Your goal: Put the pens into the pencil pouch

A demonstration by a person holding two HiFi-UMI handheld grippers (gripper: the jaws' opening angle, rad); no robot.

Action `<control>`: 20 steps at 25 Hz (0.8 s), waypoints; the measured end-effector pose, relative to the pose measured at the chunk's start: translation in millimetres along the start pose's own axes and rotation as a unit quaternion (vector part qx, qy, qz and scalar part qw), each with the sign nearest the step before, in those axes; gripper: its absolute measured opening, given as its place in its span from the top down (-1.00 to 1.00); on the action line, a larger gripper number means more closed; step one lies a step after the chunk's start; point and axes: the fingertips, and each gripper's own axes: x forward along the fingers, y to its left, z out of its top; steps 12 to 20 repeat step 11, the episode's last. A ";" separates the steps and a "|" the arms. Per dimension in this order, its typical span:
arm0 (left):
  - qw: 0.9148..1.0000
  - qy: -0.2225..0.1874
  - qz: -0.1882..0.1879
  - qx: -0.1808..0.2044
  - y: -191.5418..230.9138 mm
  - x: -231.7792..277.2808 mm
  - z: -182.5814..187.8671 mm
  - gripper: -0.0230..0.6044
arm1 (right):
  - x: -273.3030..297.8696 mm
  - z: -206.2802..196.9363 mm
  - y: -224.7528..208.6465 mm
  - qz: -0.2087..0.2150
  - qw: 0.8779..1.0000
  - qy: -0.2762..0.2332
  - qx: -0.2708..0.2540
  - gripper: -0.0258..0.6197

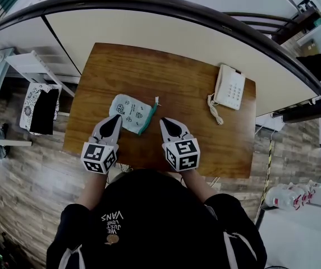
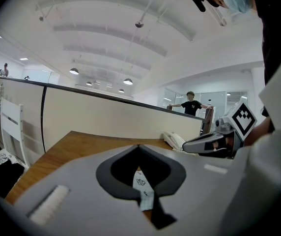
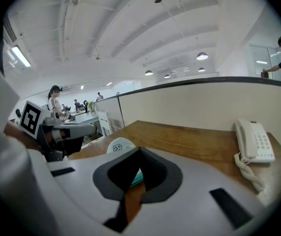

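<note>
Presently we find the pencil pouch (image 1: 131, 112) lying flat on the wooden desk (image 1: 172, 72), towards its near edge, between the two tools. We note the left gripper (image 1: 117, 117) with jaws closed together, its tip at the pouch's left edge. The right gripper (image 1: 163, 120) is likewise closed, just beside the pouch's teal right edge. A telephone (image 1: 230, 87) sits well apart, to the right.

A pale mint pencil pouch (image 1: 131, 113) printed with small dark doodles lies flat on a brown wooden desk (image 1: 177, 77), near its front edge. It sits slightly askew, with a teal band along its right side and a small white tag (image 1: 156, 101) at its upper right corner.
</note>
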 end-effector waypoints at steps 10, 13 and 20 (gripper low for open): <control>1.000 0.004 -0.008 -0.007 -0.9 1.6 -3.4 0.89 | -1.1 -4.3 0.5 -0.011 1.000 0.005 0.006 0.88; 1.000 0.004 -0.009 -0.008 -0.8 1.4 -3.7 0.89 | -1.2 -4.8 0.7 -0.012 1.000 0.006 0.006 0.88; 1.000 0.004 -0.009 -0.008 -0.8 1.4 -3.7 0.89 | -1.2 -4.8 0.7 -0.012 1.000 0.006 0.006 0.88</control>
